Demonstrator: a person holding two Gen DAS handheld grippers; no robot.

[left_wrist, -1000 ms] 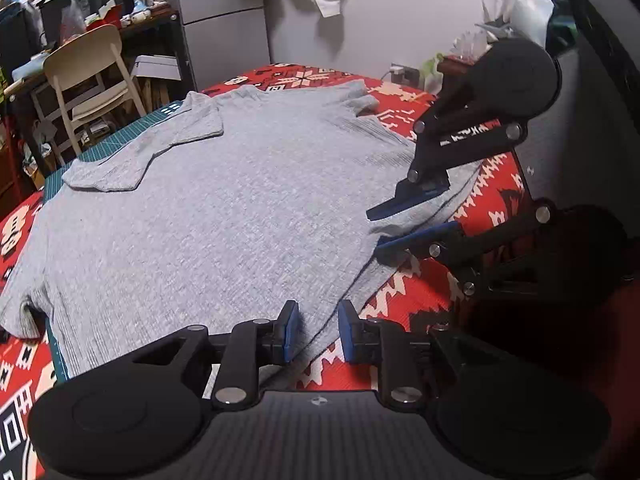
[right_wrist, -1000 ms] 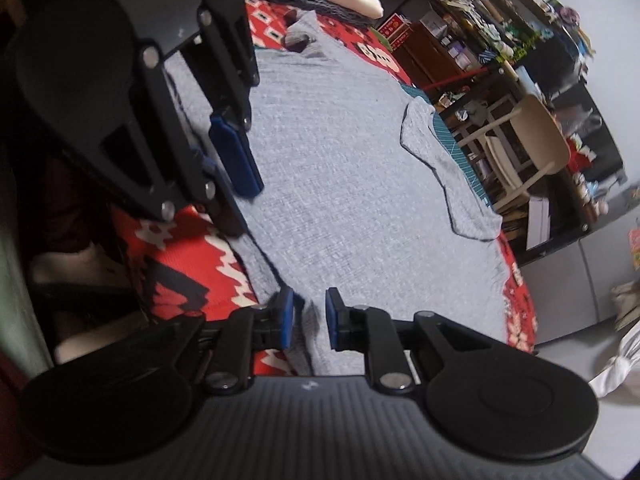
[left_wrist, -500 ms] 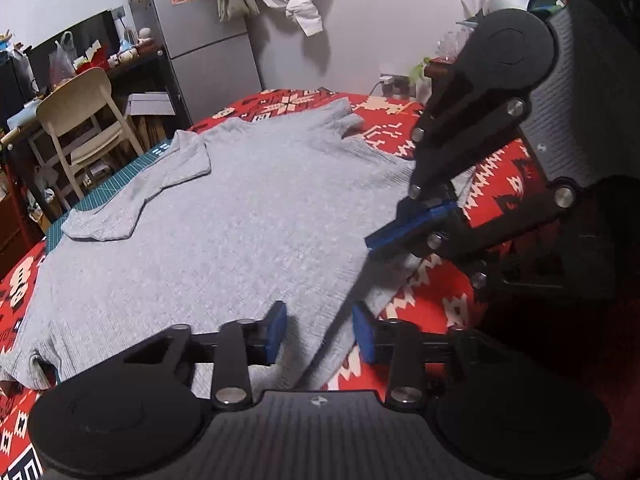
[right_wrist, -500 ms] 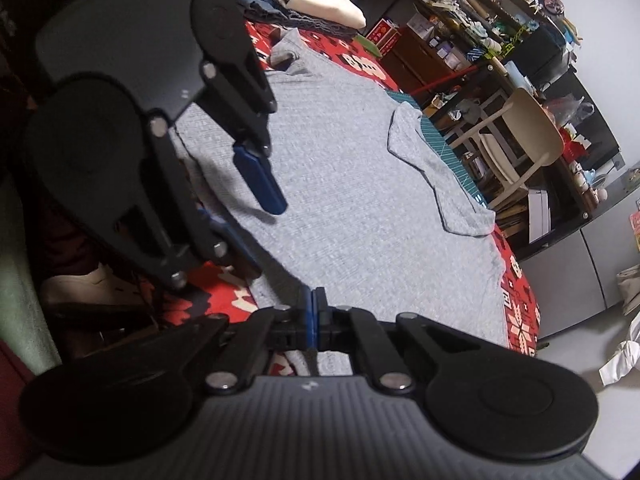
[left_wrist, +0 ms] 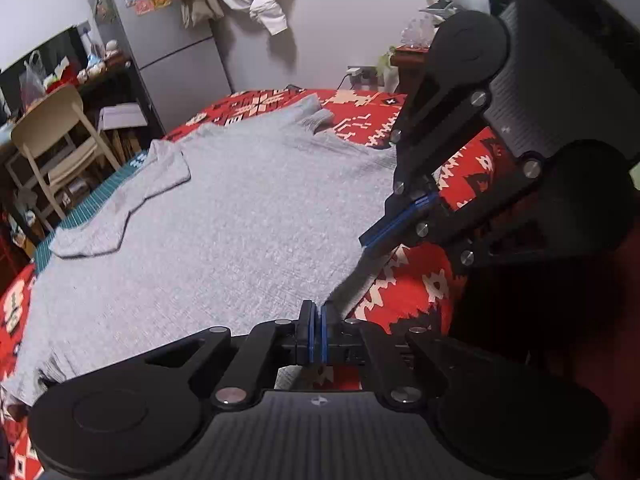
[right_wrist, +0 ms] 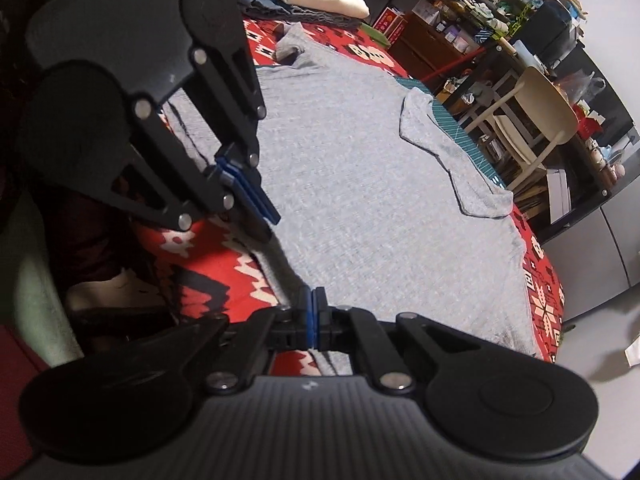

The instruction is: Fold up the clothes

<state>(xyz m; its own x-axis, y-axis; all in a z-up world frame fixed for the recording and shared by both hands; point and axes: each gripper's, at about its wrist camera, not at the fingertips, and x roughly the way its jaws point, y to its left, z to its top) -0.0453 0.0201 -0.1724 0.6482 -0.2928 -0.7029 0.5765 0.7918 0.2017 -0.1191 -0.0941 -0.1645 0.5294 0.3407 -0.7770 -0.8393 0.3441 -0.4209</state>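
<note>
Both grippers, the left gripper and right gripper, are clamped on the near edge of the grey shirt spread over the red patterned blanket, where a thin pinch could slip or an uneven lift skew the fold.

Both grippers pinch the near edge of a grey shirt.

The right gripper at bottom centre is clamped on the grey shirt; the left gripper, middle left, grips the same hem. The shirt lies spread over a red patterned cover, with a cream chair at upper right.
</note>
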